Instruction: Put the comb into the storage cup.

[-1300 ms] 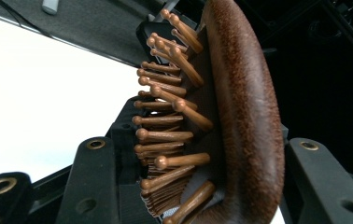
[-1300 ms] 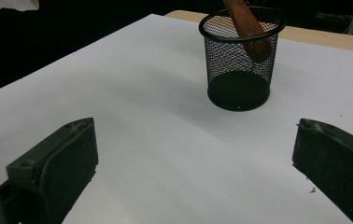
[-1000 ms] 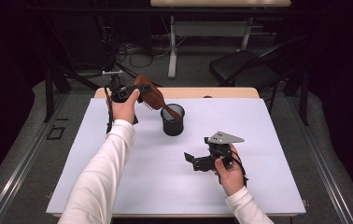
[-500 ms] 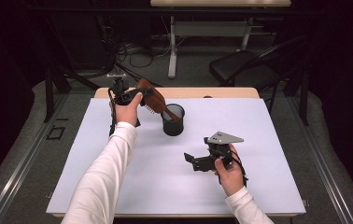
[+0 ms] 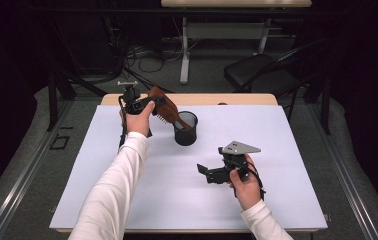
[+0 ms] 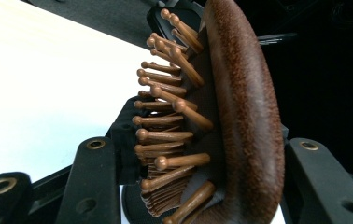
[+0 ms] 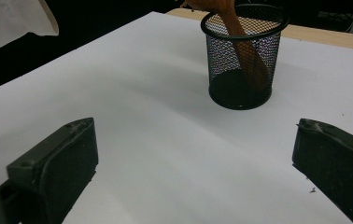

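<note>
A brown wooden hairbrush (image 5: 162, 111) slants with its handle inside a black mesh cup (image 5: 185, 128) at the table's far middle. My left gripper (image 5: 144, 104) is shut on the brush's head; in the left gripper view the two black jaws clamp the padded head (image 6: 240, 116) and its wooden pins (image 6: 165, 135). The right gripper view shows the handle (image 7: 244, 46) leaning down into the cup (image 7: 242, 60). My right gripper (image 5: 208, 173) rests low over the white table near its front right, open, nothing between its jaws.
The white tabletop (image 5: 277, 145) lies on a wooden desk whose far edge (image 5: 237, 99) shows. Beyond it stand a black chair (image 5: 262, 72), a table leg and cables on the floor. My left sleeve (image 5: 122, 185) crosses the table's left half.
The left hand has shifted slightly with the brush, whose handle stays in the cup. The right gripper has not moved.
</note>
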### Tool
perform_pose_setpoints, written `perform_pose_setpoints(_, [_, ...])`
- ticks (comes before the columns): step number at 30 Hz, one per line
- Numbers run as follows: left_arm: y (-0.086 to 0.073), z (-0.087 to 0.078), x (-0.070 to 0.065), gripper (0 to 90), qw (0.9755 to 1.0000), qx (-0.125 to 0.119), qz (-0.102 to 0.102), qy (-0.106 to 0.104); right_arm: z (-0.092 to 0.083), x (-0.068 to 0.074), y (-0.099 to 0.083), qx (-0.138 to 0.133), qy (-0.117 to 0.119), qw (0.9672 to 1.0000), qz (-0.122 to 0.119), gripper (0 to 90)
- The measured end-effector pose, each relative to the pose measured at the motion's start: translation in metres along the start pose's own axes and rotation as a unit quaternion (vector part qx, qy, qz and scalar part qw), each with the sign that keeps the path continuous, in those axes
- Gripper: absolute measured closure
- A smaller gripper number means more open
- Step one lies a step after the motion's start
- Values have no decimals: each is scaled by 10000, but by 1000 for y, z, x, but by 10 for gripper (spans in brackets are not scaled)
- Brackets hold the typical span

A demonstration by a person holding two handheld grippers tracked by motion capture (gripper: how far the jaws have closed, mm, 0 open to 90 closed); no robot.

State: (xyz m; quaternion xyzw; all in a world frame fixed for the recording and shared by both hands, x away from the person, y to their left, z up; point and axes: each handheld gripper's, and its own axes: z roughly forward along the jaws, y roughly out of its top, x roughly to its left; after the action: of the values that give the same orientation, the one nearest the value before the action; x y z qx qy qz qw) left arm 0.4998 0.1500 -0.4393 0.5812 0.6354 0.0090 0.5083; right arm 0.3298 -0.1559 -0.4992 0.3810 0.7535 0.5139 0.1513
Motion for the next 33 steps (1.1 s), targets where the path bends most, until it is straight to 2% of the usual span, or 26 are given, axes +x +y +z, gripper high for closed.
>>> perform_pose_setpoints(14, [-3, 4, 0, 491, 9999, 70, 61, 57, 0, 0, 0, 10, 9, 10000, -5, 1])
perform_pose_setpoints(33, [-4, 6, 1, 483, 9999, 38, 79, 83, 1, 1, -1, 22, 15, 10000, -4, 1])
